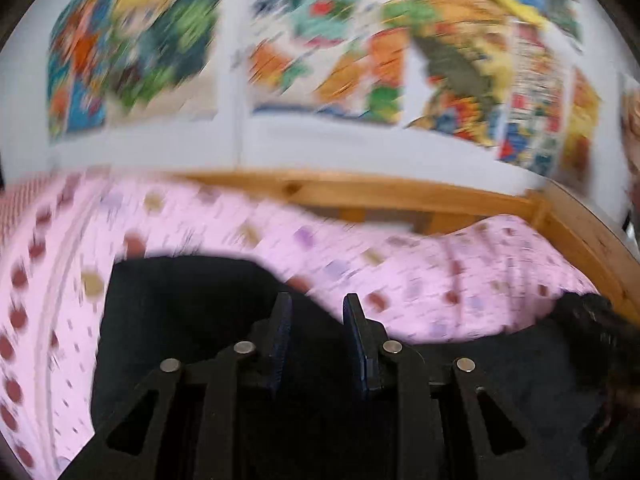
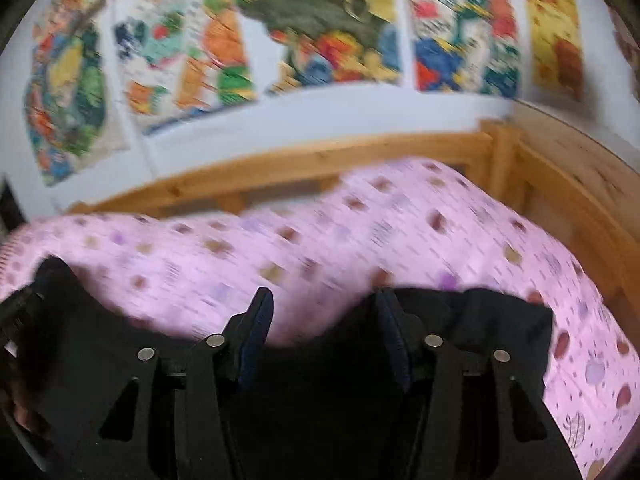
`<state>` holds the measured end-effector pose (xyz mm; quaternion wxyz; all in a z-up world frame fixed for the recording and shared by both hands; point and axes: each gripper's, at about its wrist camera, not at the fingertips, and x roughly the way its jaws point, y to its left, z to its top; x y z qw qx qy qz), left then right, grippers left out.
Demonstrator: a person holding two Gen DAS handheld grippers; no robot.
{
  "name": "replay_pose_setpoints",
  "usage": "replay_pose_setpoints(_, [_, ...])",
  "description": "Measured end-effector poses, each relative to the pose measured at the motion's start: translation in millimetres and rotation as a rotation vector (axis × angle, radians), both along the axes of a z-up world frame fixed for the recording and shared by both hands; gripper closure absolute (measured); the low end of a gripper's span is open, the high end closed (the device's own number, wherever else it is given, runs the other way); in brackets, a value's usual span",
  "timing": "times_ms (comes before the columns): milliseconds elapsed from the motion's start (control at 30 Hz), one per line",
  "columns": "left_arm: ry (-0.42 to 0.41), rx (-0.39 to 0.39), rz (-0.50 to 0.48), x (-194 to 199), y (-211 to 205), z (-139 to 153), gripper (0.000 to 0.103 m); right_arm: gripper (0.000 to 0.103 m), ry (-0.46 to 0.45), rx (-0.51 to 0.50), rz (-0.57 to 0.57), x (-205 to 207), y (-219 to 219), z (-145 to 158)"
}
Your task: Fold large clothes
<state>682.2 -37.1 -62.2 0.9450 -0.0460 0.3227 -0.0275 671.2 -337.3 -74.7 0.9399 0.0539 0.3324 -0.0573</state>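
Observation:
A large black garment (image 1: 180, 312) lies on the pink dotted bedding (image 1: 460, 272). My left gripper (image 1: 318, 312) hangs just over it with its fingers a narrow gap apart. Dark cloth fills that gap, and the blur hides whether the pads press on it. In the right wrist view the same black garment (image 2: 480, 320) spreads under my right gripper (image 2: 324, 308). That gripper's fingers stand well apart, with pink bedding (image 2: 360, 232) showing between the tips and black cloth lower down between the pads. A dark blurred shape (image 2: 20, 320) at the left edge looks like the other gripper.
A wooden bed frame (image 1: 380, 192) runs behind the bedding and turns a corner at the right (image 2: 504, 152). Above it several colourful posters (image 1: 320, 48) hang on a pale wall. Both views are smeared by motion.

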Motion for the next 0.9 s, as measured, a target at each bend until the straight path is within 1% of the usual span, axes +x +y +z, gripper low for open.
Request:
replay_pose_setpoints(33, [0.024,-0.013,0.017,3,4,-8,0.086,0.065,0.0,0.017,-0.007,-4,-4,-5])
replay_pose_setpoints(67, [0.034,-0.02,0.023,2,7,-14,0.088,0.065,-0.005,0.024,-0.014,-9,-10,-7])
replay_pose_setpoints(167, [0.032,-0.051,0.043,-3,10,-26,0.09,0.065,-0.016,-0.021,-0.033,-20,-7,-22])
replay_pose_setpoints(233, [0.049,-0.045,0.05,-3,10,-37,0.093,0.065,-0.016,0.007,-0.042,-21,-12,-30])
replay_pose_setpoints(267, [0.058,-0.055,0.053,-5,13,-42,0.094,0.065,-0.017,0.017,-0.044,-23,-14,-31])
replay_pose_setpoints(333, [0.06,-0.084,0.046,-8,18,-46,0.094,0.065,-0.024,0.022,-0.042,-26,-17,-32])
replay_pose_setpoints(400, [0.044,-0.107,0.032,-12,20,-43,0.094,0.065,-0.041,0.041,-0.033,-28,-19,-30])
replay_pose_setpoints(433, [0.04,-0.117,0.026,-14,22,-39,0.094,0.065,-0.06,0.09,-0.024,-32,-25,-24])
replay_pose_setpoints(500, [0.047,-0.106,0.03,-20,23,-28,0.094,0.064,-0.104,0.202,-0.03,-46,-36,-10])
replay_pose_setpoints(533, [0.041,-0.102,0.025,-26,23,-22,0.094,0.063,-0.117,0.227,-0.037,-52,-38,-4])
replay_pose_setpoints(600, [0.019,-0.102,0.012,-35,22,-10,0.089,0.063,-0.158,0.258,-0.053,-70,-43,14])
replay_pose_setpoints(667, [0.013,-0.124,-0.004,-44,21,0,0.071,0.061,-0.163,0.248,-0.045,-77,-42,24])
replay_pose_setpoints(700, [0.012,-0.138,-0.013,-48,19,5,0.067,0.061,-0.161,0.24,-0.044,-80,-42,27])
replay_pose_setpoints(767, [0.003,-0.148,-0.029,-56,15,15,0.065,0.061,-0.158,0.249,-0.041,-85,-41,32])
replay_pose_setpoints(867, [-0.013,-0.138,-0.076,-70,4,33,0.063,0.06,-0.162,0.263,-0.026,-98,-40,43])
replay_pose_setpoints(900, [-0.016,-0.139,-0.093,-74,1,38,0.061,0.055,-0.161,0.258,-0.019,-103,-39,44])
